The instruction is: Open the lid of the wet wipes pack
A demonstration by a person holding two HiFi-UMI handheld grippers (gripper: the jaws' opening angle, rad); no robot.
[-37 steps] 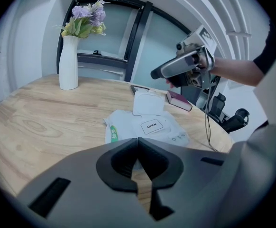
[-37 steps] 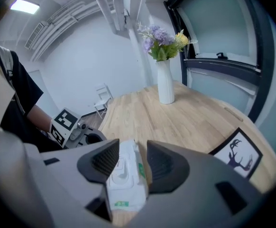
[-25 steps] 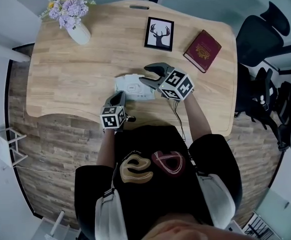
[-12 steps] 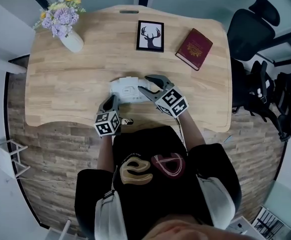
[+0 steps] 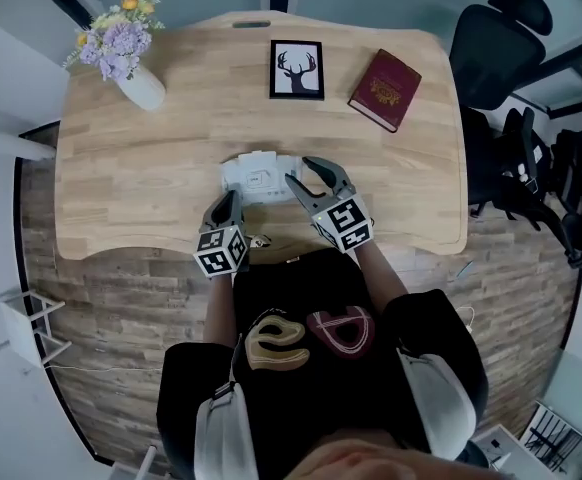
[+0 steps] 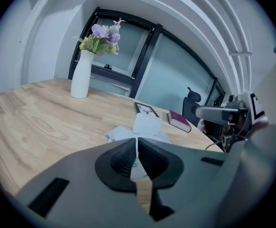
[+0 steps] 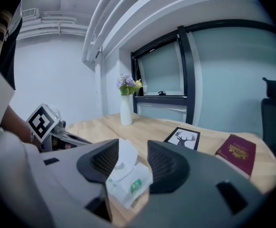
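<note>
Standing beside the desk, I count 2 grippers nearest the person: the left gripper (image 5: 227,200), jaws closed together on nothing, and the right gripper (image 5: 303,169), jaws spread apart and empty. Just beyond them 1 wet wipes pack (image 5: 256,178) lies flat on the table (image 5: 121,168), near the middle of its front edge. The pack's lid (image 6: 147,124) stands flipped up. From the left gripper view the pack's near part is hidden behind the jaws, and its green label is too small to read. Farther back sit 1 framed deer picture (image 5: 296,69), 1 dark red book (image 5: 384,89) and, far left, 1 white vase of flowers (image 5: 131,63). Past the right edge, black office chairs (image 5: 491,38) overlap, so I cannot count them.
</note>
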